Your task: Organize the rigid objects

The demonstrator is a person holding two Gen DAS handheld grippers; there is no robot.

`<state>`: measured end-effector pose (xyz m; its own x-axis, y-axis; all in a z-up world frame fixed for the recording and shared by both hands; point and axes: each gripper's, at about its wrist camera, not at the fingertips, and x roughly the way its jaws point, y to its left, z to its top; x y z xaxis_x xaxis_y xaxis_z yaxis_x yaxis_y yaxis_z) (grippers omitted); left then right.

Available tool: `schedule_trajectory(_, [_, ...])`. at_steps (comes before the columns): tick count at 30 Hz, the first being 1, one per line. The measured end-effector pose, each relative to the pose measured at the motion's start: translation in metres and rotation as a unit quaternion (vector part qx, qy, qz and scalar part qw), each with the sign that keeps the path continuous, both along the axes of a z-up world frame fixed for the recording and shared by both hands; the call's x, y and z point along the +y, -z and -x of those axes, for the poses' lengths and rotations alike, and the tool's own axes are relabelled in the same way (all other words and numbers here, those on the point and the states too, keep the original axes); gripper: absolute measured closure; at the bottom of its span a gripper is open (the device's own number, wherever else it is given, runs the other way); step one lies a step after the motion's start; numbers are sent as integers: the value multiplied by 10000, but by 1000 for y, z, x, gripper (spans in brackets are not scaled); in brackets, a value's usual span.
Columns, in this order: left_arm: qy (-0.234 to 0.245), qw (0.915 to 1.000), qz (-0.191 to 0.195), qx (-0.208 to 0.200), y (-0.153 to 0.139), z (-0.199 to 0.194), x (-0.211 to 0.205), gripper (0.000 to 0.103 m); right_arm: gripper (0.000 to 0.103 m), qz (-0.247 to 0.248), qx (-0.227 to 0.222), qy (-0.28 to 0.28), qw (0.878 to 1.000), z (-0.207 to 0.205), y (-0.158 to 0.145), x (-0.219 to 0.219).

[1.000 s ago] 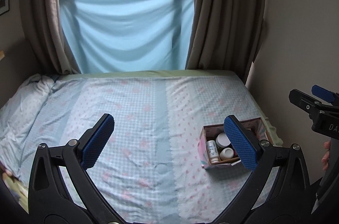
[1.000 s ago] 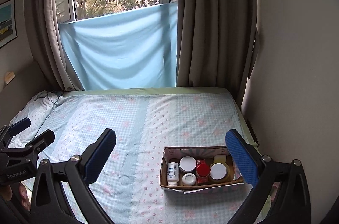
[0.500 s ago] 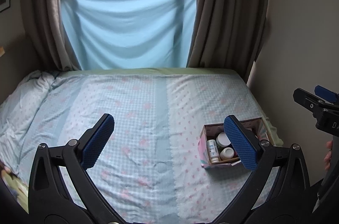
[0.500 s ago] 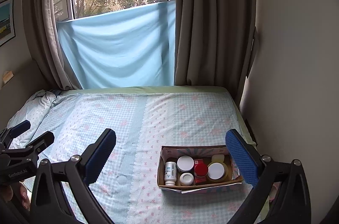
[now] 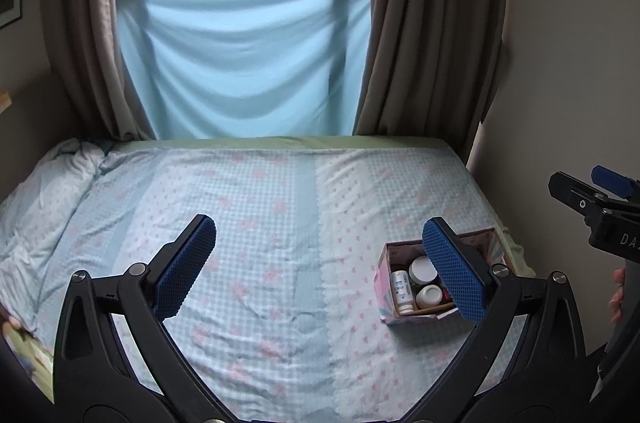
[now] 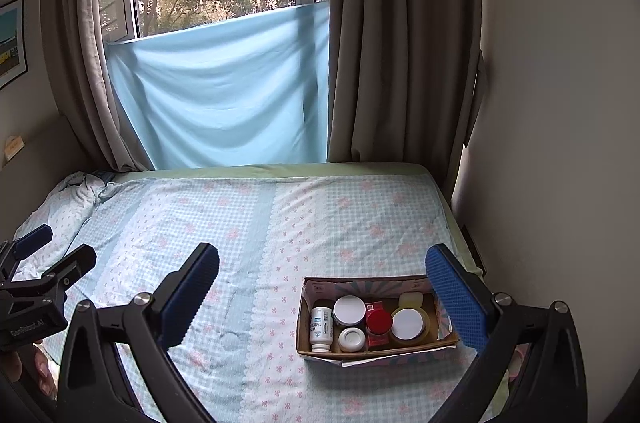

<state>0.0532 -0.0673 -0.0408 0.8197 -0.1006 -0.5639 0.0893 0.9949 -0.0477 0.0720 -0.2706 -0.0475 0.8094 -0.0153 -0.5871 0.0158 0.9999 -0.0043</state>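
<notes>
1. The left gripper (image 5: pixel 320 267) hangs above the bed (image 5: pixel 280 207), its jaws spread wide with nothing between them.
2. The right gripper (image 6: pixel 322 297) is likewise over the bed, jaws spread and holding nothing.
3. The cardboard box (image 6: pixel 374 353) sits on the bedsheet just inside the right gripper's right-hand jaw; in the left wrist view it lies partly behind that gripper's right-hand jaw.
4. Inside the box stand a white bottle (image 6: pixel 322 329), a red-capped bottle (image 6: pixel 379 323), and white-lidded jars (image 6: pixel 407 323), packed touching one another.
5. Curtains (image 6: pixel 400 35) and a blue cloth (image 6: pixel 224 91) hang beyond both pairs of jaws.
</notes>
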Motion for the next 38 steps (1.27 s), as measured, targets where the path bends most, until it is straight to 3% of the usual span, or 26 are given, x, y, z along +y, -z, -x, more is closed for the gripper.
schedule_trajectory(20, [42, 9999, -92, -88, -3, -2, -7, 0, 0, 12, -5, 59, 10000, -1, 0, -3])
schedule_trajectory(28, [-207, 9977, -498, -422, -8, 2, -14, 0, 0, 13, -5, 62, 10000, -3, 0, -4])
schedule_trajectory(38, [-135, 9980, -308, -542, -9, 1, -8, 0, 0, 15, 62, 50, 10000, -13, 1, -6])
